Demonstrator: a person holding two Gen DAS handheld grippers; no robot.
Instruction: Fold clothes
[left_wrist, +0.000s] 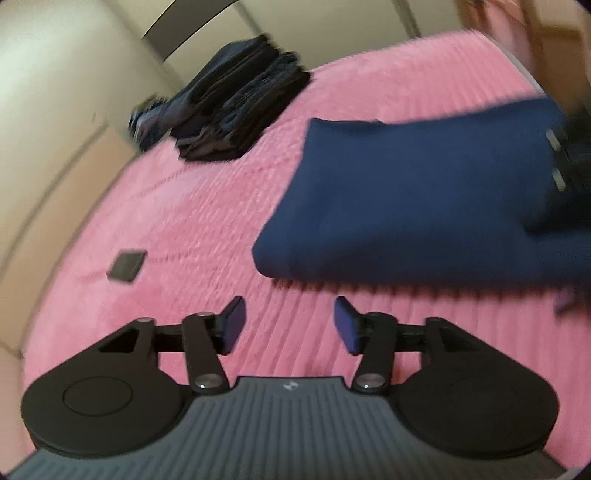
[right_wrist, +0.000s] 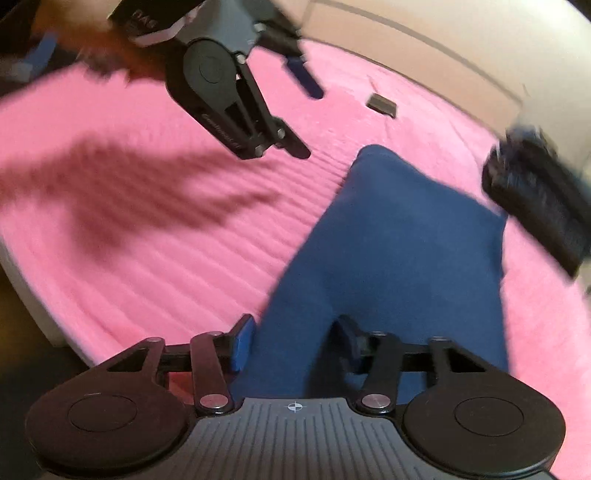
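A folded navy blue garment (left_wrist: 417, 199) lies on the pink bedspread (left_wrist: 192, 221), to the right in the left wrist view. My left gripper (left_wrist: 290, 326) is open and empty, just short of the garment's near edge. In the right wrist view the garment (right_wrist: 399, 240) runs from the centre down between my right gripper's (right_wrist: 295, 343) fingers, which stand open around its near end. The left gripper (right_wrist: 295, 110) also shows there at top centre, above the bedspread (right_wrist: 147, 240). The right gripper shows blurred at the right edge of the left wrist view (left_wrist: 565, 158).
A stack of folded dark clothes (left_wrist: 236, 110) sits at the far left of the bed by the wall; it shows at right in the right wrist view (right_wrist: 535, 199). A small dark flat object (left_wrist: 125, 266) lies on the bedspread. The bed's edge (right_wrist: 29, 288) is at left.
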